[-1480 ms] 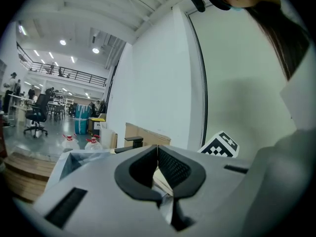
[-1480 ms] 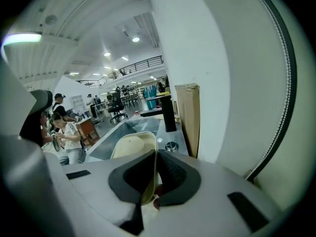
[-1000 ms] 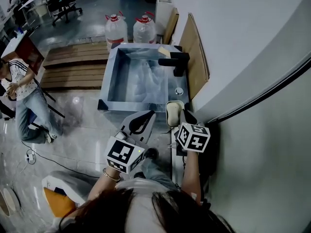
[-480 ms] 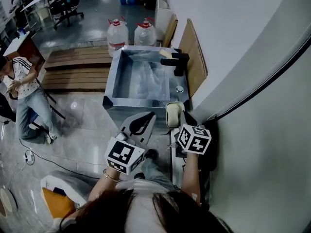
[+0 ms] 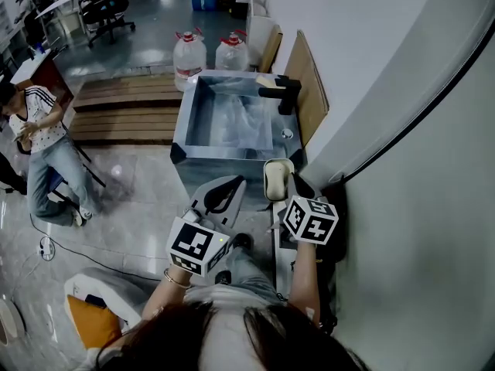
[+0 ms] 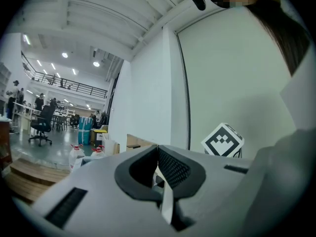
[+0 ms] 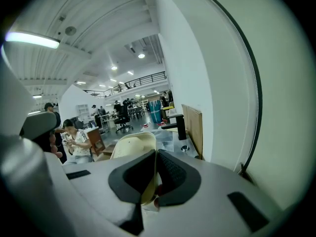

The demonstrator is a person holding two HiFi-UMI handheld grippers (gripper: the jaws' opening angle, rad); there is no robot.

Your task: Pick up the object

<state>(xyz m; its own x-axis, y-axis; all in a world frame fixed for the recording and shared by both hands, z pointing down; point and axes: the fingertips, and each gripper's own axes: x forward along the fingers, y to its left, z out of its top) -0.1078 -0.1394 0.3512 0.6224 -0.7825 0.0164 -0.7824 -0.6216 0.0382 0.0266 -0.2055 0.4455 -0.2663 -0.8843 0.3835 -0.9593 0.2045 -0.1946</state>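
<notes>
A cream, shallow, round-cornered dish (image 5: 276, 178) is held up on its edge just in front of the sink. My right gripper (image 5: 286, 187) is shut on it. In the right gripper view the dish (image 7: 129, 147) rises between the black pads, where my right gripper (image 7: 154, 157) pinches its rim. To the left, my left gripper (image 5: 230, 185) is held beside it at the same height. Its jaws meet at the tips with nothing between them. In the left gripper view my left gripper (image 6: 158, 158) shows its pads pressed together, and the right gripper's marker cube (image 6: 223, 140) sits beyond.
A metal sink (image 5: 184, 127) with a black faucet (image 5: 280, 94) stands ahead against the white wall. Two water jugs (image 5: 190, 52) are behind it, wooden boards (image 5: 311, 83) lean on the wall, and a wooden pallet (image 5: 116, 107) lies left. A person (image 5: 37, 141) sits at far left.
The head view has shifted slightly, so the sink sits a little higher and further right. Both grippers keep their places, with the dish still in the right one.
</notes>
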